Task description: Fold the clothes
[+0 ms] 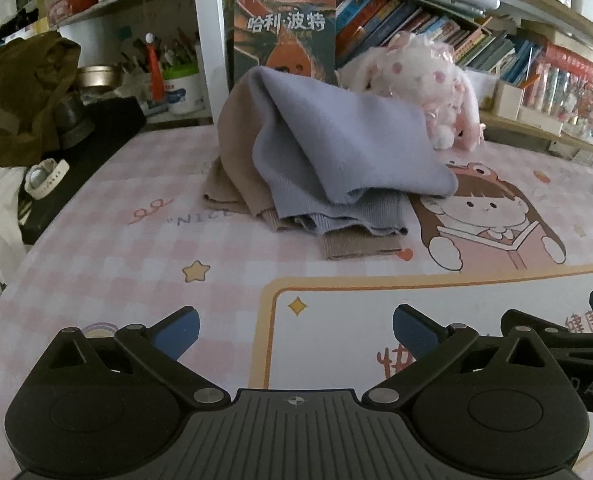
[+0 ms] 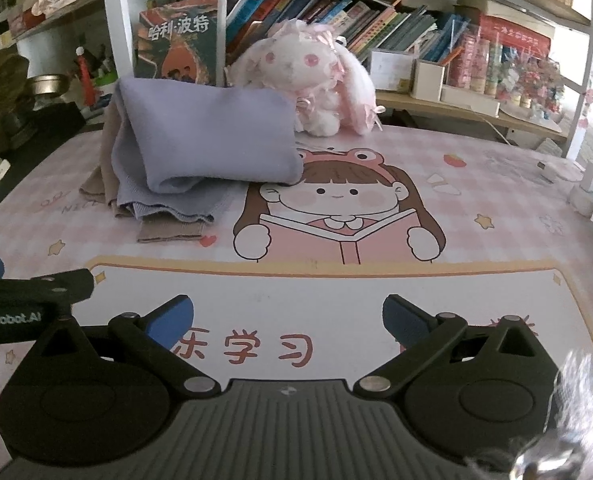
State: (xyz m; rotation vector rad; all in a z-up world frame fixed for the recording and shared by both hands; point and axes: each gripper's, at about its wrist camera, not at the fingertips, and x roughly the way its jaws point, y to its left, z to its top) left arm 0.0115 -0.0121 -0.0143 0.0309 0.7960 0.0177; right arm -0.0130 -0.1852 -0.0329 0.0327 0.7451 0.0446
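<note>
Jaws released on our left gripper (image 1: pixel 295 334) and right gripper (image 2: pixel 288 322); pinching the lavender sweater (image 1: pixel 336 140) at twelve o'clock risks dragging the tan garment (image 1: pixel 236 160) beneath.

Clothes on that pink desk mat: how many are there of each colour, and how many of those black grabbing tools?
Lavender garments: 1, the lavender sweater, lying on top
Tan garments: 1, the tan sweater, underneath
Tools: 2, the left tool and the right tool, both open and empty
Total: 4
</note>
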